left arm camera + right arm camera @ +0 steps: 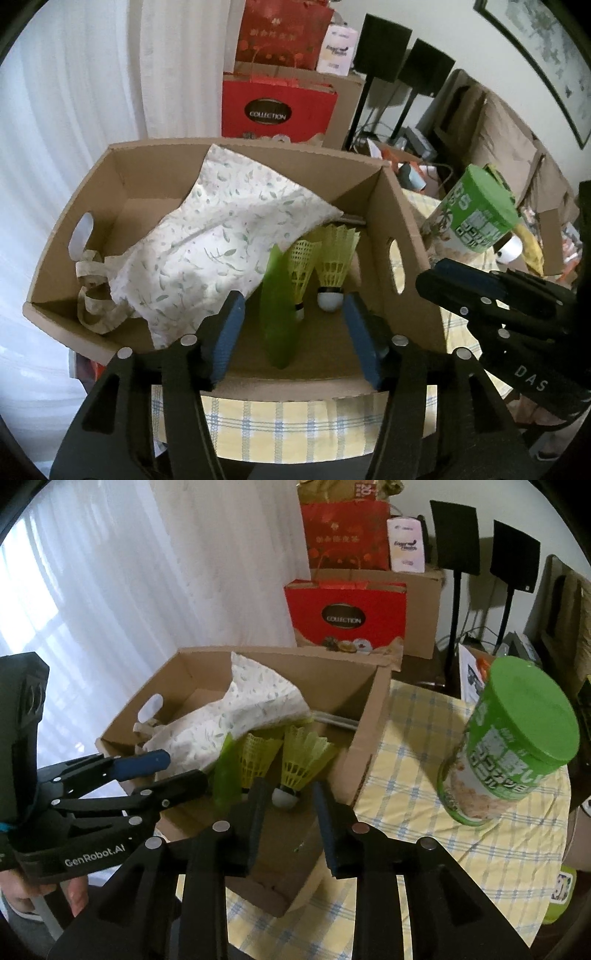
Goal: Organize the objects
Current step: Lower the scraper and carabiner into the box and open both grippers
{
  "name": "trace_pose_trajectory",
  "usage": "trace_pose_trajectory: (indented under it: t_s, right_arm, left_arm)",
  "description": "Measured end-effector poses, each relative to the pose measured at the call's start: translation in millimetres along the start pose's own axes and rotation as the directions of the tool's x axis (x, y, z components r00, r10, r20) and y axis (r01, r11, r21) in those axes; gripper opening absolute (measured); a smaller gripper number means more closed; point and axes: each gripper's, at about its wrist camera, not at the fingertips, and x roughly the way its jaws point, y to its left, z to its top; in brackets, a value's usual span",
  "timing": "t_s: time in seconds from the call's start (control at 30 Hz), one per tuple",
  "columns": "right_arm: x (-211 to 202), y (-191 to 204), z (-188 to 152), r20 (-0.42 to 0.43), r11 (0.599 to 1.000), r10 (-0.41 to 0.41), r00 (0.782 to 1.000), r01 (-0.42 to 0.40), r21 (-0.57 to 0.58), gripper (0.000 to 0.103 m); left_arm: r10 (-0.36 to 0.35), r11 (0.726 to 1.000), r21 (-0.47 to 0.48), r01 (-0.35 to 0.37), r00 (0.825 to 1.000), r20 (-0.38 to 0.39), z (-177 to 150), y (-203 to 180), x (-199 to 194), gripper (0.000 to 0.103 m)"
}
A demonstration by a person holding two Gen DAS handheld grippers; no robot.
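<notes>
Both grippers hover released over the cardboard box (413, 258) at frame centre. The left gripper (291, 325) frames two shuttlecocks (332, 266) inside. Next is probably the green can (509, 746), right on the counter (406, 775): grasp mid-body, keeping it upright.

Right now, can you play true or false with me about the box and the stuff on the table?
1. Two yellow shuttlecocks sit inside the cardboard box. True.
2. The green-lidded can is inside the box. False: it stands outside, on the checked tablecloth.
3. A leafy-print cloth bag lies in the box. True.
4. The left gripper is squeezing a shuttlecock. False: it is open and holds nothing.
5. The right gripper is open. True.
</notes>
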Motion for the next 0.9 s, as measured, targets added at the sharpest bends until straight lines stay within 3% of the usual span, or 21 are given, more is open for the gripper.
trace_pose_trajectory:
  t_s: [0.4,0.47,0.6,0.67,0.8,0.9]
  right_arm:
    - [-40,-16,-3,0.057,0.999,-0.046,0.997,0.045,0.012,0.039]
    - [-45,-19,-5,0.060,0.998,-0.061,0.996,0.061,0.011,0.044]
    - [-58,-28,-9,0.083,0.996,-0.084,0.993,0.082,0.027,0.066]
    - [-65,-36,-12,0.096,0.994,-0.107,0.990,0.104,0.038,0.071]
    - [-76,-51,-16,0.113,0.987,-0.155,0.981,0.148,0.066,0.085]
    - [-84,-63,-18,0.117,0.979,-0.195,0.974,0.185,0.088,0.087]
  left_arm:
    - [-0.037,0.999,0.039,0.036,0.999,0.021,2,-24,-16,0.058]
    - [-0.039,0.998,0.049,0.038,0.999,0.028,2,-31,-18,0.069]
    - [-0.050,0.998,0.050,0.046,0.996,0.071,3,-40,-24,0.088]
    - [-0.063,0.997,0.045,0.058,0.993,0.097,3,-43,-27,0.096]
    - [-0.069,0.996,0.064,0.062,0.992,0.102,4,-51,-28,0.101]
    - [-0.066,0.996,0.072,0.058,0.992,0.104,5,-57,-27,0.103]
